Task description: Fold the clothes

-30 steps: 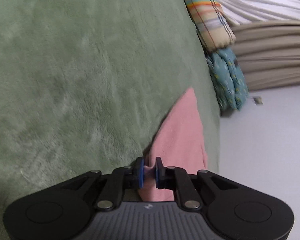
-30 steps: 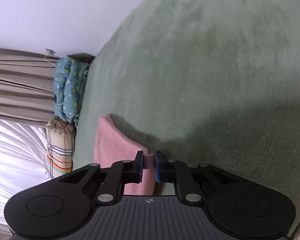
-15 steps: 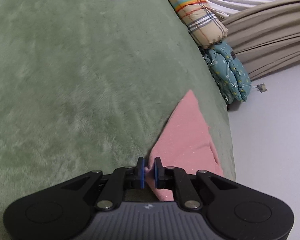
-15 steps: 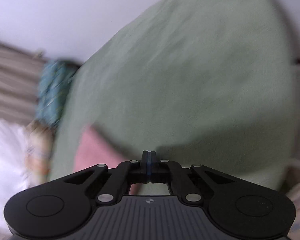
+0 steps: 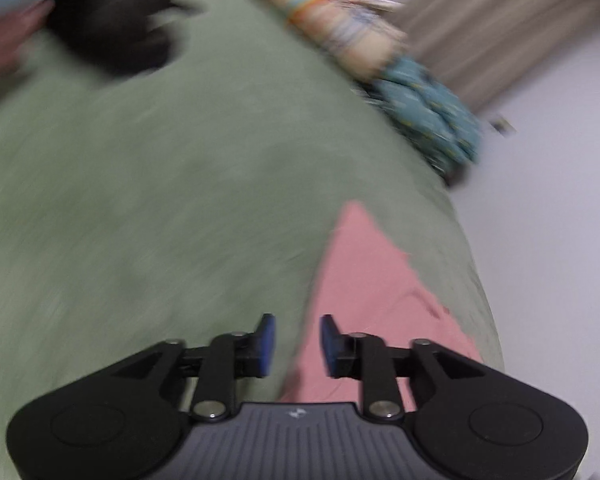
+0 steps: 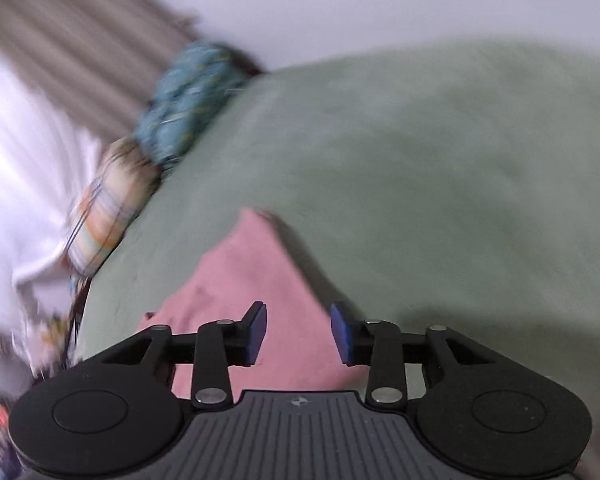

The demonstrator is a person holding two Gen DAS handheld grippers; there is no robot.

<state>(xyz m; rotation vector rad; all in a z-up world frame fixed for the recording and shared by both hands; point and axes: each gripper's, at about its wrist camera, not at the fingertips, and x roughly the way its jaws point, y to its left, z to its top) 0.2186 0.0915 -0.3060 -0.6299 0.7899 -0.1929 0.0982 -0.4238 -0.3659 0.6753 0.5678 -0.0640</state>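
Pink, soft and fleecy, the folded cloth (image 5: 364, 292) lies flat near the edge of the plush sage-green blanket (image 5: 180, 200) that covers the bed. In the left wrist view it runs from 12 o'clock of the left gripper (image 5: 296, 340) out toward 3 o'clock; in the right wrist view the same cloth (image 6: 260, 280) sits from 12 toward 9 o'clock of the right gripper (image 6: 300, 334).

Both sets of jaws have just been opening and now stand roughly half apart, the blue pads pressing on nothing; the cloth shows through each gap but lies below, on the blanket, not held. Both views are smeared by motion.

The step in hand looks like letting go after a fold. To do it well, I would draw both grippers straight up and clear with the jaws parted, so that no pad snags the nap and drags a layer open. The loose corner at about 2 o'clock in the left view seems slightly ruffled; a light press there would square the stack.

Beyond the blanket's edge lie a striped cream pillow (image 5: 340, 28) and a bundled teal patterned fabric (image 5: 428, 116), well apart from the cloth.
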